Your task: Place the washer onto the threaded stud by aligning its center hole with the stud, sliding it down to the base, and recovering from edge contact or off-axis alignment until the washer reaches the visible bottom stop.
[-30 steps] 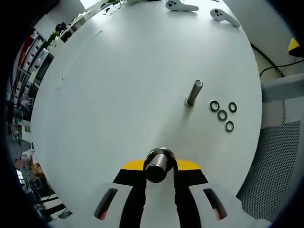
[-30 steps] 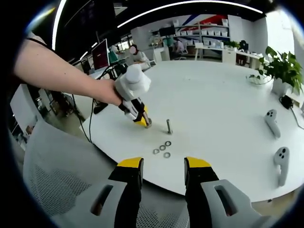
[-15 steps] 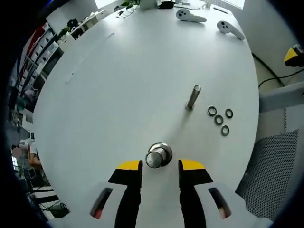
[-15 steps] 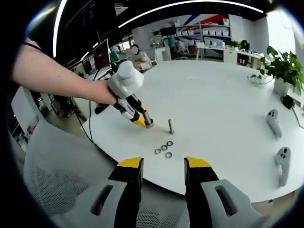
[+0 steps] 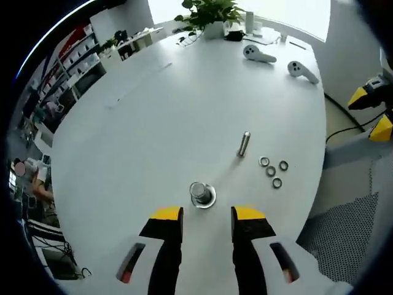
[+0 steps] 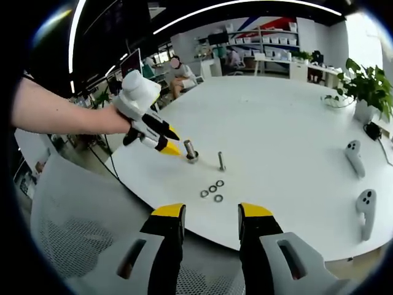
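A thick metal stud (image 5: 201,193) stands upright on its round flange on the white table (image 5: 153,123), just past my left gripper (image 5: 207,215), which is open and apart from it. A thinner stud (image 5: 244,144) stands farther on. Several dark washers (image 5: 272,172) lie loose to its right. In the right gripper view a hand holds the left gripper (image 6: 170,141) beside the thick stud (image 6: 191,151), with the thin stud (image 6: 221,161) and the washers (image 6: 212,189) nearby. My right gripper (image 6: 212,215) hangs open off the table's edge, holding nothing.
Two white hand controllers (image 5: 258,55) (image 6: 351,157) lie at the table's far side by a potted plant (image 5: 212,12). A grey mesh chair (image 6: 73,233) stands below the table edge. The right gripper's yellow tips (image 5: 371,114) show beyond the table rim.
My left gripper opened off the thick stud and drew back and up. The stud now stands alone on the table. The right gripper stayed put.
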